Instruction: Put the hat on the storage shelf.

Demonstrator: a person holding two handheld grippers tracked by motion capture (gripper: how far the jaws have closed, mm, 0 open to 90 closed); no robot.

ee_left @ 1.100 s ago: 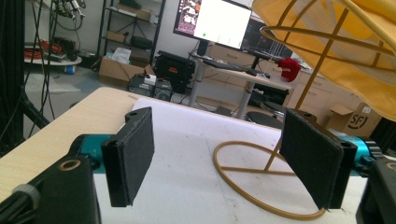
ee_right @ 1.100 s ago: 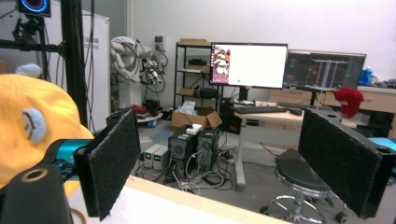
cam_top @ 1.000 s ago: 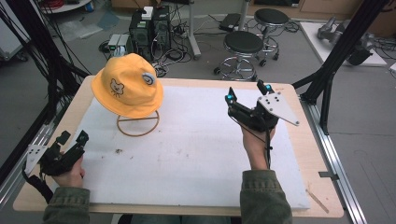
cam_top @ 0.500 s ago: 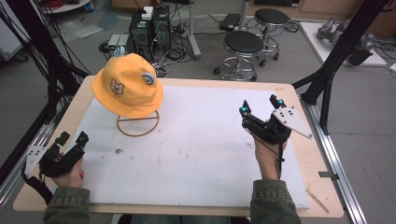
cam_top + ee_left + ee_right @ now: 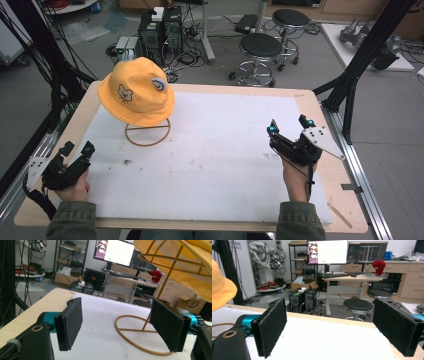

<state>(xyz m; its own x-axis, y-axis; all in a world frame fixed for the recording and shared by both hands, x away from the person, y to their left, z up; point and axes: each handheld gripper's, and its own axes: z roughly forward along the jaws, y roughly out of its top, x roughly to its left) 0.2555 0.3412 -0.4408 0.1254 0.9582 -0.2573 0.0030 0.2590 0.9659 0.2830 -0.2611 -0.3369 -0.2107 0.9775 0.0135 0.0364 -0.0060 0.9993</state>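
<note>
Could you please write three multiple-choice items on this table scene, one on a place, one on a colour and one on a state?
1. Where does the hat sit?
A. flat on the white mat
B. on the wire stand at the table's far left
C. on a stool

2. What colour is the hat?
A. yellow-orange
B. blue
C. black

3. How do the jaws of the right hand-held gripper stand?
A. shut on the hat
B. shut on nothing
C. open, holding nothing

Answers:
1 B, the high view shows the hat raised over the stand's ring base.
2 A, it shows yellow-orange in the high view.
3 C, the right gripper view shows both pads wide apart with bare mat between them.
</note>
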